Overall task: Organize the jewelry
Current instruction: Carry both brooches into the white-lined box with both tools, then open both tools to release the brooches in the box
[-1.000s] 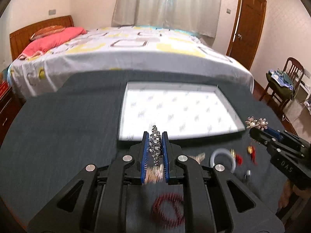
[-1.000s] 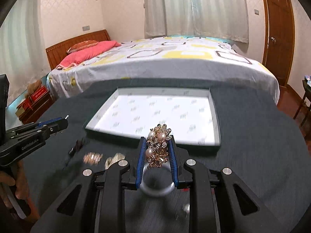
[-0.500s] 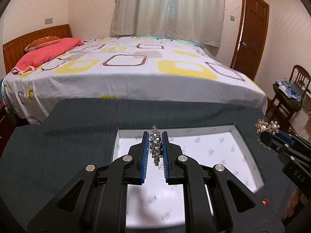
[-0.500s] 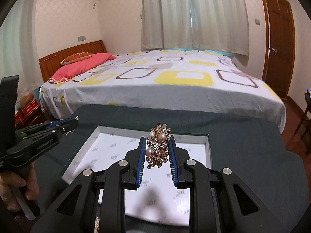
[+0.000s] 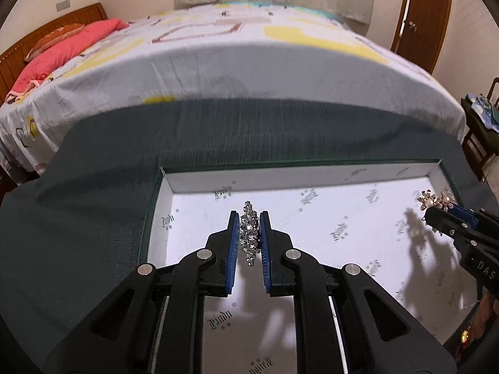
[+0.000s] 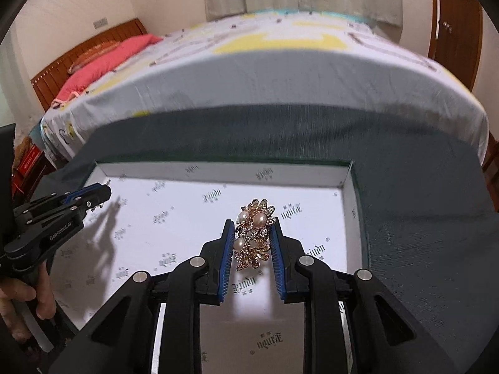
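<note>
Left wrist view shows a shallow rectangular tray (image 5: 199,184) lying on the dark green cloth of the counter (image 5: 93,218). Its low walls are white inside and green outside, and its flat white floor is printed with small repeated logos. No jewelry lies on the part of that floor in view; only shadows of the tools fall across it.

Held above the tray, the left gripper (image 5: 249,233) is clenched on a rhinestone brooch (image 5: 248,233), its blue ribbed fingers (image 5: 232,246) pressing both flanks. The piece is a narrow, tapering cluster of faceted clear stones in silvery metal, its long axis running straight forward along the fingers, with the tip jutting past them toward the tray's far wall.

In the right wrist view, the right gripper (image 6: 253,237) grasps a pearl brooch (image 6: 254,233) over the tray's right half. This one is broader, made of gold-toned petals set with tiny sparkling stones and three round pearls. Its long axis also points forward, and the upper end stands clear of the fingertips.

Beyond the counter stands a bed (image 6: 280,59) with a white, yellow-patterned cover and a pink pillow (image 6: 106,62).
</note>
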The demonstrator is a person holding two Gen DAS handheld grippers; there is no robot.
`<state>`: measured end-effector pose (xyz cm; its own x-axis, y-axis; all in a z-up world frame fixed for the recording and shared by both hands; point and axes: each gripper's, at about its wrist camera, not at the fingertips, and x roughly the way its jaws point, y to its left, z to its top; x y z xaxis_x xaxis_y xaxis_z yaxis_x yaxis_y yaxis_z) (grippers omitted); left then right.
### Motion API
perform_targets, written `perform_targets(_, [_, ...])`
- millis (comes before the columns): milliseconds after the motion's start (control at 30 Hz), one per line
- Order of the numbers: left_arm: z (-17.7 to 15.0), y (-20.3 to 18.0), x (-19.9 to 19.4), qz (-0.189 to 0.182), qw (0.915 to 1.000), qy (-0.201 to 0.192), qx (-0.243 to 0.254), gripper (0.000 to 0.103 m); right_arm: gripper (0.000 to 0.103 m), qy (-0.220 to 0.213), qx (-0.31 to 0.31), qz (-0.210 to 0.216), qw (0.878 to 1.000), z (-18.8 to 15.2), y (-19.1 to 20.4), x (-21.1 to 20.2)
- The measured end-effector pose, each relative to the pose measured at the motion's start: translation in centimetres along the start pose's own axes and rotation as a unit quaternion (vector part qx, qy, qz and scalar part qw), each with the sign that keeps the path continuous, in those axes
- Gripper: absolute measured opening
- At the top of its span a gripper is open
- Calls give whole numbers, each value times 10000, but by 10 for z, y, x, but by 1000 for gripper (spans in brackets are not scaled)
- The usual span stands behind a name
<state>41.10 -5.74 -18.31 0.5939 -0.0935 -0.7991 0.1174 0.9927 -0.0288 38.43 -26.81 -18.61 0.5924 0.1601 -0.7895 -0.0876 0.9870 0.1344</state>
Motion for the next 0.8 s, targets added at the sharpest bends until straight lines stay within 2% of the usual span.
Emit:
perform_targets(167, [1,2,17,29,9994,336,63,15,24,180,46,-60,9998,5,-4,9])
perform_targets(233, [1,1,19,-2,9992,391,67,22,24,237,42,-66,9997,8,-5,12])
perform_targets(267, [3,1,20,-11,9991,410,90,32,25,283,27,-55,9996,8,-5,14])
perform_targets(333, [2,-1,18,-18,9991,387,144,45,35,286,15,-56,9996,9,-5,14])
perform_targets(367, [3,-2,17,-26,9992,364,160,49,48,234,23,-80,9997,9,-4,12])
perform_targets(400, [3,-2,16,-21,9993,333,172,53,55,146,22,-96,9998,9,-4,8])
perform_targets(433, [3,-3,15,4,9994,298,183,55,56,96,14,-104,9999,8,-3,5])
perform_targets(600, [3,-2,2,47,9999,-31,142,68,56,-282,108,-91,9995,4,-7,-18])
perform_targets(800, [-6,-2,-51,88,9962,-869,23,77,56,-798,140,-121,9966,-14,-6,-68])
